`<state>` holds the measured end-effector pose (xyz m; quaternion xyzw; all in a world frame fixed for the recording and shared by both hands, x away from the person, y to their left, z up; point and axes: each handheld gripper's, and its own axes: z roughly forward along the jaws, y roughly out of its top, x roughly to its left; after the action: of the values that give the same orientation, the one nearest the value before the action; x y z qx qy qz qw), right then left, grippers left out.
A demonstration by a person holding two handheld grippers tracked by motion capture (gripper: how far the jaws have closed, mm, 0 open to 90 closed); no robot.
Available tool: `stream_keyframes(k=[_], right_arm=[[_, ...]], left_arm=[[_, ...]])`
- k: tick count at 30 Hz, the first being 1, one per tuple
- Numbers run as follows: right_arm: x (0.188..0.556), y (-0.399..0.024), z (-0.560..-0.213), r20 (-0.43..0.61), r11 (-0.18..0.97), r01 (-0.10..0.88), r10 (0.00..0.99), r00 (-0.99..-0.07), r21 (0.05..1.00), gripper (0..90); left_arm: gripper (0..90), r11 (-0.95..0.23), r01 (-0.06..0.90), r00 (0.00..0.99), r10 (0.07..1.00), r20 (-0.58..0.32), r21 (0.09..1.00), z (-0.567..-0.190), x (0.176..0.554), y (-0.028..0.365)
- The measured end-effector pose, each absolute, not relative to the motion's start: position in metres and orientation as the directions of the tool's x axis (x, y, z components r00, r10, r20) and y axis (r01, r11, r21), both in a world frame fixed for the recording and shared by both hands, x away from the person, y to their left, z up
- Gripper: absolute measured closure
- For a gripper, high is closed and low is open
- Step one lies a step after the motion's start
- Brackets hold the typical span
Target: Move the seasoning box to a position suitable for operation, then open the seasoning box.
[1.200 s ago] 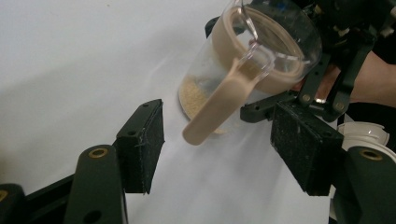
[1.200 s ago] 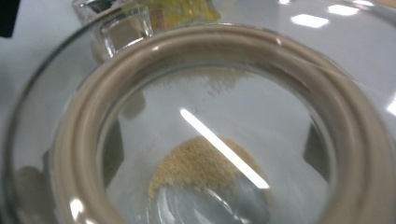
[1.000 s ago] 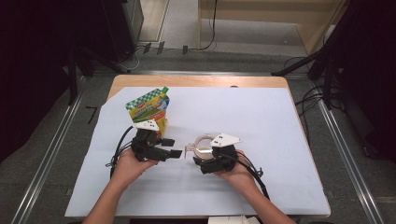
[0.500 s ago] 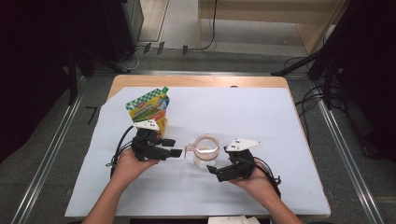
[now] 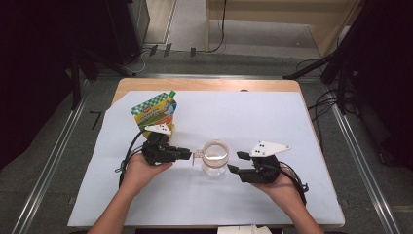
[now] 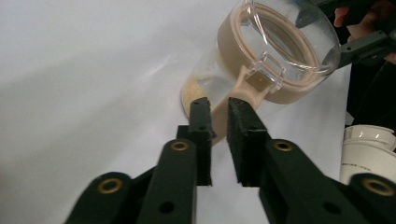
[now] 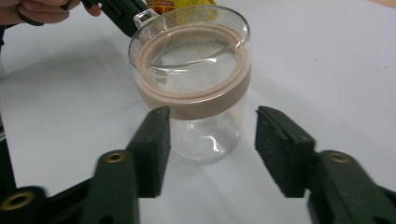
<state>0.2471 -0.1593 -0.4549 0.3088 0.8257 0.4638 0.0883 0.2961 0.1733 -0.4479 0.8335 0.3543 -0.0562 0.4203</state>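
A clear glass jar (image 5: 215,158) with a tan seal ring stands upright on the white sheet, a little tan powder at its bottom (image 6: 192,95). My left gripper (image 5: 187,155) reaches in from the jar's left. Its jaws have just been closing and are now shut on the tan tab (image 6: 219,122) that sticks out from the lid. My right gripper (image 5: 234,162) is just to the right of the jar and apart from it. Its jaws have just been closing too, but stay open with nothing between them; the jar (image 7: 194,88) stands just beyond its tips (image 7: 214,116).
A green, yellow and orange spouted pouch (image 5: 155,112) stands behind the left hand. The white sheet (image 5: 253,117) covers most of the wooden table (image 5: 204,84). A white bottle top (image 6: 369,147) sits near the front edge. Black cables trail from both grippers.
My right gripper has let go of the jar and drawn back to the right, its jaws narrowing. The left jaws have closed onto the lid's tab. The jar has stayed in place.
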Motion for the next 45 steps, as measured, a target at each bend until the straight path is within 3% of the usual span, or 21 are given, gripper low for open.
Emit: stream_keyframes(k=[3, 11, 20, 45], right_arm=[[0.253, -0.16, -0.453, 0.202, 0.37, 0.469, 0.57, -0.796, 0.802, 58.9], [0.252, -0.158, -0.45, 0.2, 0.381, 0.472, 0.569, -0.798, 0.795, 80.1], [0.246, -0.152, -0.452, 0.228, 0.39, 0.499, 0.564, -0.794, 0.774, 90.0], [0.257, -0.152, -0.455, 0.201, 0.363, 0.499, 0.614, -0.763, 0.786, 90.0]], left_arm=[[86.6, -0.416, 0.626, 0.754, 0.538, -0.377, 0.659, -0.452, 0.3, 0.169], [89.0, -0.439, 0.602, 0.77, 0.542, -0.338, 0.667, -0.454, 0.3, 0.164], [88.8, -0.449, 0.599, 0.772, 0.546, -0.327, 0.663, -0.455, 0.301, 0.163], [90.0, -0.461, 0.599, 0.785, 0.502, -0.364, 0.655, -0.457, 0.29, 0.152]])
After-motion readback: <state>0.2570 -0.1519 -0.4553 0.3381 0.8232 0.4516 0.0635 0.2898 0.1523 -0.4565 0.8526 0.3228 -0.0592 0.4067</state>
